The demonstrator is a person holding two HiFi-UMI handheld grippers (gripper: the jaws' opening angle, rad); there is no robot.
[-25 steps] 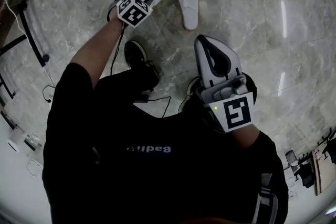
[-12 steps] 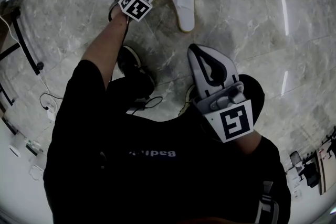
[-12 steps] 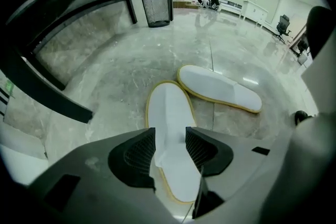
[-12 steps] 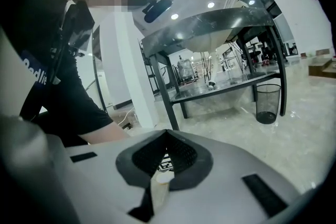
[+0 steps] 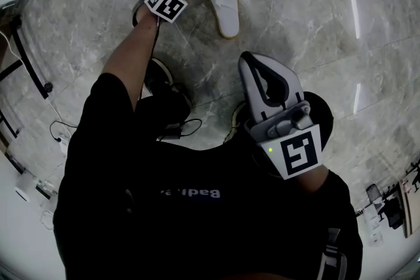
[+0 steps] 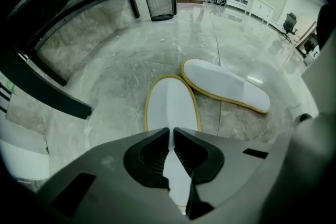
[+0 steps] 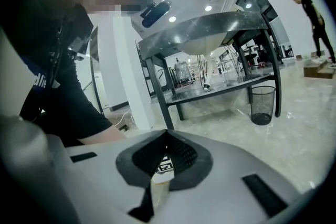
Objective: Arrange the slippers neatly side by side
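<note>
Above a slipper [image 6: 170, 105], left gripper [image 6: 171, 131] jaws together

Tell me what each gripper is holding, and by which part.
The left gripper appears to pinch the left slipper by its near end, with the jaws almost together. The right gripper holds nothing, and its jaws are shut.

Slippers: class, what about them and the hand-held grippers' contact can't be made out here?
Near slipper: its near end is behind the jaws of the left hand-held gripper in the left gripper view, and under that gripper in the head view.
Contact between them: undecidable in either view.
Right gripper view: no slipper shows; the right hand-held gripper faces a table.
</note>
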